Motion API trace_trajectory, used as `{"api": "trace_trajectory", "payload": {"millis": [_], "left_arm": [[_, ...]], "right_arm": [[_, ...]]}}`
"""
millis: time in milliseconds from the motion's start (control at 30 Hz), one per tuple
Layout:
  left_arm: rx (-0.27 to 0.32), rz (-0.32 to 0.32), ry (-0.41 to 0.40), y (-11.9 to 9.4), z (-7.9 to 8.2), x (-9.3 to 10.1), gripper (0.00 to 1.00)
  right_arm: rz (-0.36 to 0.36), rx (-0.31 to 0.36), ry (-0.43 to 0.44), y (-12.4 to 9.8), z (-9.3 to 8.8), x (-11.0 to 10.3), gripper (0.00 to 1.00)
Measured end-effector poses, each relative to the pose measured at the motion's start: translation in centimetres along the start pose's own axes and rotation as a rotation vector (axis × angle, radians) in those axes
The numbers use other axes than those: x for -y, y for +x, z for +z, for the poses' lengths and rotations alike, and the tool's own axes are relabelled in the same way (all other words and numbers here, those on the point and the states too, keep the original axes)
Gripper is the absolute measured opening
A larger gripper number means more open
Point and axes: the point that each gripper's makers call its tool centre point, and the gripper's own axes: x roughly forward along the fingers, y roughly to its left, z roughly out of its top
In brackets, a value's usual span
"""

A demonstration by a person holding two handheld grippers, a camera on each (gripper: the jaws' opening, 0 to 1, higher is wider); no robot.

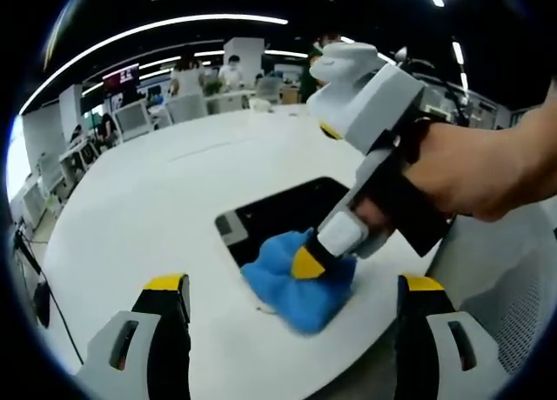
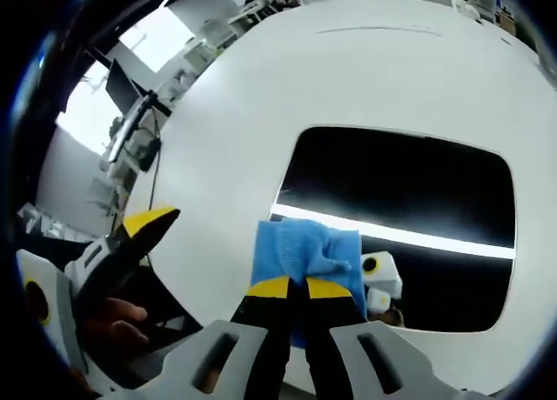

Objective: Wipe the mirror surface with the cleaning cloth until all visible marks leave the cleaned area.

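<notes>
I see the dark rectangular mirror (image 2: 396, 213) lying flat on the round white table (image 2: 261, 96), reflecting a bright ceiling light strip. The crumpled blue cleaning cloth (image 2: 305, 256) sits on the mirror's near edge, at about 6 o'clock in the right gripper view. My right gripper (image 2: 289, 289) pinches it, yellow-tipped jaws closed together on the fabric. In the left gripper view that gripper presses the cloth down at the mirror's corner, a person's hand (image 1: 487, 170) around its handle. My left gripper (image 1: 291, 296) hovers near the table edge with jaws spread wide, holding nothing.
</notes>
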Motion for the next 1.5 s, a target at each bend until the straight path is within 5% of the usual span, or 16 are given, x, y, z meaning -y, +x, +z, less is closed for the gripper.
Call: {"api": "trace_trajectory", "payload": {"millis": [300, 667, 1000, 1500], "left_arm": [[-0.007, 0.043, -0.046, -0.8, 0.0, -1.3, 0.99], [0.004, -0.018, -0.110, -3.3, -1.6, -5.1, 0.99], [0.052, -0.054, -0.048, -4.5, 0.7, -6.8, 0.99], [0.064, -0.037, -0.079, -5.6, 0.5, -9.2, 0.99]], "right_arm": [[0.005, -0.006, -0.008, 0.0, 0.0, -0.3, 0.00], [-0.001, 0.002, -0.008, 0.0, 0.0, -0.3, 0.00], [0.000, 0.003, -0.004, 0.1, 0.1, -0.4, 0.00], [-0.021, 0.012, 0.007, 0.3, 0.3, -0.7, 0.00]]}}
